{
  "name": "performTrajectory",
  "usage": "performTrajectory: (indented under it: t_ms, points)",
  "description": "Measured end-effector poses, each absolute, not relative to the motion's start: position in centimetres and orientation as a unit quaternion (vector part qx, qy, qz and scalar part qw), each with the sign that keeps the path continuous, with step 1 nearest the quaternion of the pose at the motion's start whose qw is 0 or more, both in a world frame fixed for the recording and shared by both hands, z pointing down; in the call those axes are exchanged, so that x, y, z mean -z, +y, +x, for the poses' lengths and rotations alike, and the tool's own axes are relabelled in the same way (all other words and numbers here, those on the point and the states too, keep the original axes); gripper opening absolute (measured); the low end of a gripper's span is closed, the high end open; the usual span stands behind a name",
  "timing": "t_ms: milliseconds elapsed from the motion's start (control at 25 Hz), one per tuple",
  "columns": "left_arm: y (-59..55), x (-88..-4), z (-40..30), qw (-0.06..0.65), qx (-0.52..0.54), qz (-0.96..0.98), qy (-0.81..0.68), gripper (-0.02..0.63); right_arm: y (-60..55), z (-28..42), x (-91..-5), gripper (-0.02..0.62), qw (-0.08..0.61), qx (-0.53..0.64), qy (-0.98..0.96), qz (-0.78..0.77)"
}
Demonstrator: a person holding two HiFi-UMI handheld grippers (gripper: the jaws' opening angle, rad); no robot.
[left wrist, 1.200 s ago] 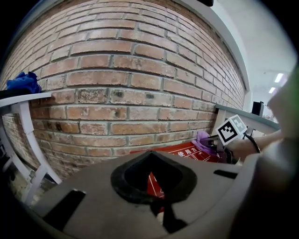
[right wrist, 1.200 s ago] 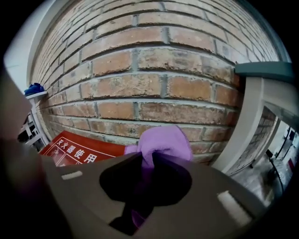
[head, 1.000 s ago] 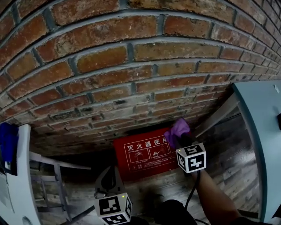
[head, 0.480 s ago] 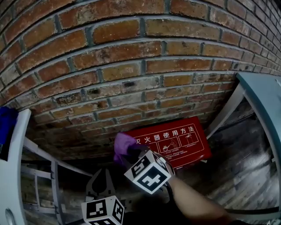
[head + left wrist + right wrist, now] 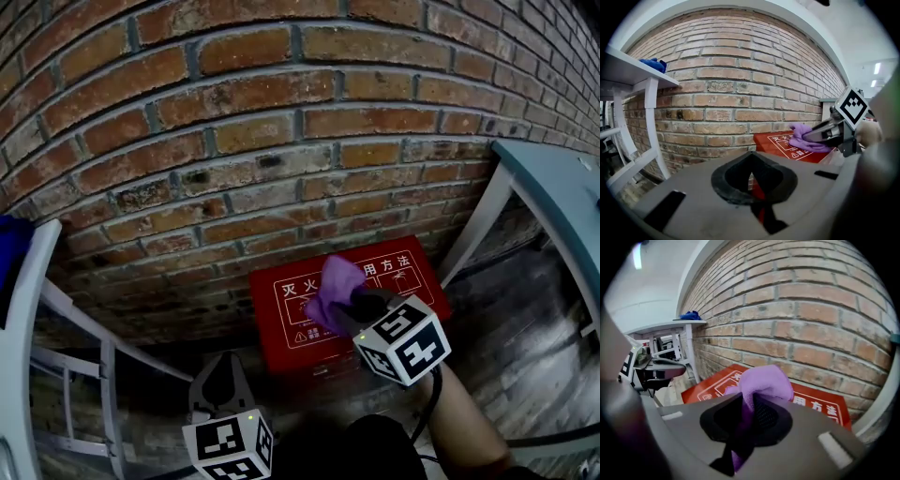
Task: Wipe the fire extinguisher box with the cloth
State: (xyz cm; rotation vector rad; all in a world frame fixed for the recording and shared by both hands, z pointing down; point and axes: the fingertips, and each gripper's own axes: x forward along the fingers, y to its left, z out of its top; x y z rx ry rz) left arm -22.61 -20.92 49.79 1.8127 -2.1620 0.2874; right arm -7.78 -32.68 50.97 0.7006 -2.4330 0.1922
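The left gripper (image 5: 223,377) and right gripper (image 5: 356,307) are showing grey bodies and black-and-white marker cubes (image 5: 403,339); a black cable (image 5: 419,409) is hanging from the right gripper.

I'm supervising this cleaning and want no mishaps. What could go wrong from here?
The cloth is pinched by one fold in the right gripper, most of it bunched ahead of the jaws; a firm stroke may pull it free. The fire extinguisher box sits close to the brick wall, so a far stroke may snag on brick. The left gripper hangs away, shut and empty, so the box may shift.
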Motion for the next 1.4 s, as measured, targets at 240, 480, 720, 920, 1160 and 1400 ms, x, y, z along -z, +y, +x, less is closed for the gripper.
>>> performTrajectory:
  t_ms: [240, 480, 720, 920, 1160, 1400]
  points:
    - [-20.2, -51.7, -21.4, 0.169, -0.096, 0.641, -0.743, 0.006, -37.2, 4.8, -50.8, 0.051, 0.277, -0.1, -0.868, 0.4]
    - [-19.2, -52.0, -20.2, 0.173, -0.09, 0.649, -0.735, 0.006, -38.6, 12.5, -51.2, 0.051, 0.267, -0.134, -0.824, 0.482]
    - [-18.3, -52.8, -20.1, 0.172, -0.095, 0.651, -0.733, 0.006, -36.1, 10.7, -50.6, 0.049, 0.246, -0.092, -0.824, 0.502]
    - [-16.6, -53.1, -19.3, 0.157, -0.099, 0.654, -0.734, 0.006, -31.9, 5.0, -51.3, 0.05, 0.194, -0.129, -0.863, 0.449]
    - [-15.7, -53.0, -18.6, 0.163, -0.081, 0.662, -0.727, 0.006, -27.8, -3.7, -51.3, 0.051, 0.207, -0.089, -0.892, 0.393]
    - [-13.9, -53.4, -20.7, 0.174, -0.07, 0.645, -0.74, 0.006, -24.0, -12.5, -51.3, 0.051, 0.212, -0.068, -0.927, 0.303]
